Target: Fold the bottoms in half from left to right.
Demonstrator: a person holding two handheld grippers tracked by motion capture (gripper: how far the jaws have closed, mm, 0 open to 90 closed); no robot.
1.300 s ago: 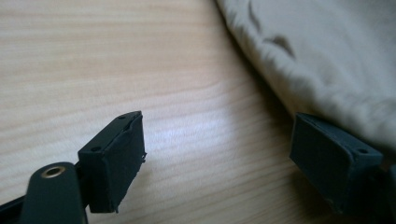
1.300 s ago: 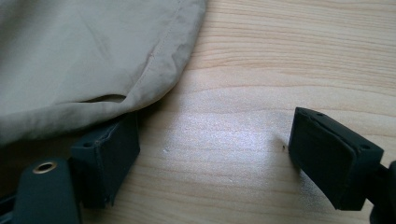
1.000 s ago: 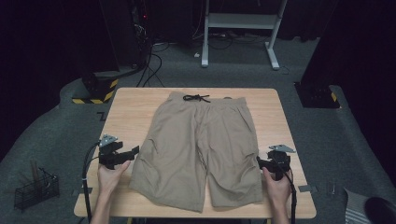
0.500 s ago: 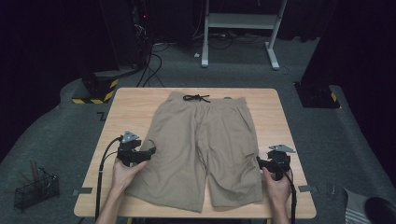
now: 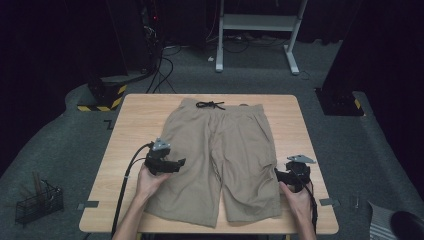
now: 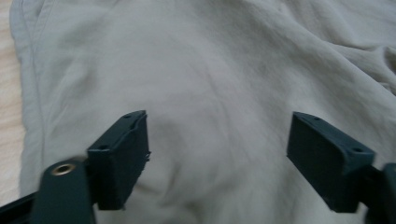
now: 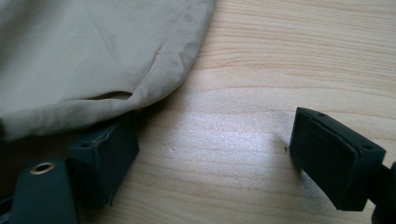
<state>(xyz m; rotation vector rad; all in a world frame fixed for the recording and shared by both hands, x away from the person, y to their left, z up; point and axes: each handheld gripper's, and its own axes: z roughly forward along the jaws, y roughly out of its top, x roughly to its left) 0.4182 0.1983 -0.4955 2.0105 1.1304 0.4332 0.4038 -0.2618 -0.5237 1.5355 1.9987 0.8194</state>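
1. Left gripper [image 5: 176,164] now sitting over the left leg of the shorts [image 5: 220,160], having come in from the bare wood beside the leg's outer edge where it was a second ago; left hand [image 5: 150,181] lying partly on the cloth.
2. Jaws standing wide in the left gripper view, having just closed a little from their widest and then eased back; nothing but flat tan cloth between the pads [image 6: 122,156], no fold pinched.
3. Right gripper [image 5: 282,177] and right hand [image 5: 296,196] sitting at the same spot as before, by the outer edge of the right leg.
4. Right jaws also gaping wide, resting low over the table [image 7: 289,70]; one pad tucked just under the hem of the shorts [image 7: 93,56], the other over bare wood, gripping nothing.
5. Shorts lying flat and spread in the middle of the table [image 5: 135,125], unchanged in place: hems toward the near edge, waistband with its dark drawstring [image 5: 210,104] toward the far edge.
6. Light wooden tabletop showing bare on both sides of the shorts and along the far edge.
7. Wire basket [image 5: 37,202] standing on the grey floor at near left.
8. Farther off, a yellow-and-black striped block [image 5: 102,95] lying by the far left corner, cables [image 5: 165,65] trailing across the floor.
9. White frame of a desk [image 5: 257,27] standing at the back in the dark room.
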